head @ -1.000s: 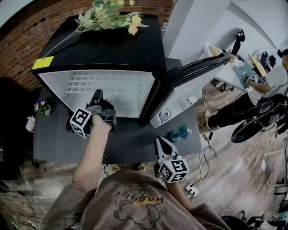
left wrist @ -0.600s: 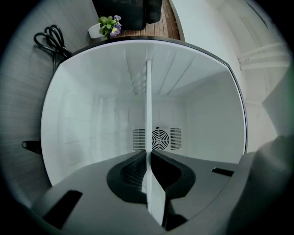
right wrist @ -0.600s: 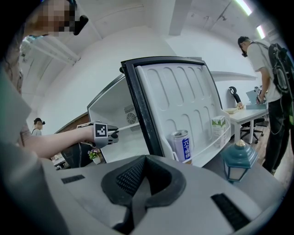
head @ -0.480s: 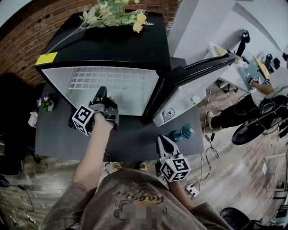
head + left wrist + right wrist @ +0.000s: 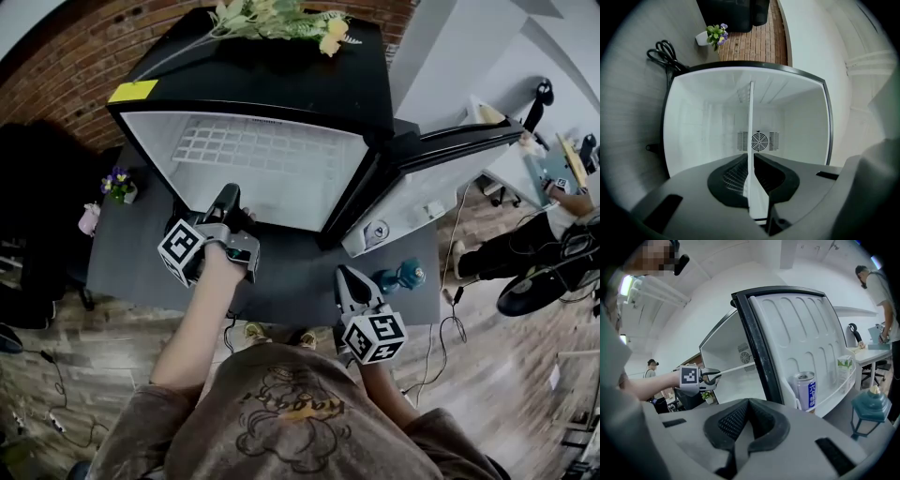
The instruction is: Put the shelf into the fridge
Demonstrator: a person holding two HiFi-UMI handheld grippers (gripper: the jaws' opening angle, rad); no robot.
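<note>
The fridge (image 5: 281,84) stands open on the dark counter (image 5: 300,281), its door (image 5: 441,178) swung wide to the right. The white wire shelf (image 5: 267,155) is already mostly inside the white cavity, lying roughly level. The left gripper (image 5: 227,199) is pinched on its front edge. In the left gripper view the shelf shows as a thin white line running straight from between the jaws toward the fan grille on the back wall. The right gripper (image 5: 345,274) hangs low over the counter edge with its jaws pressed together on nothing, near a small teal lantern (image 5: 403,277).

What worries me is that the whole shelf hangs from one pinch on one thin edge. If the wrist rolls a little, one side may drop and miss its ledge on the fridge wall. I cannot tell from here whether the sides are resting on any ledge yet.

Pushing it while it is skewed could wedge it corner to corner. Letting go before both sides are carried would likely let it fall or sit crooked. The thin edge could also slip out of the jaws if the shelf catches on something.
</note>
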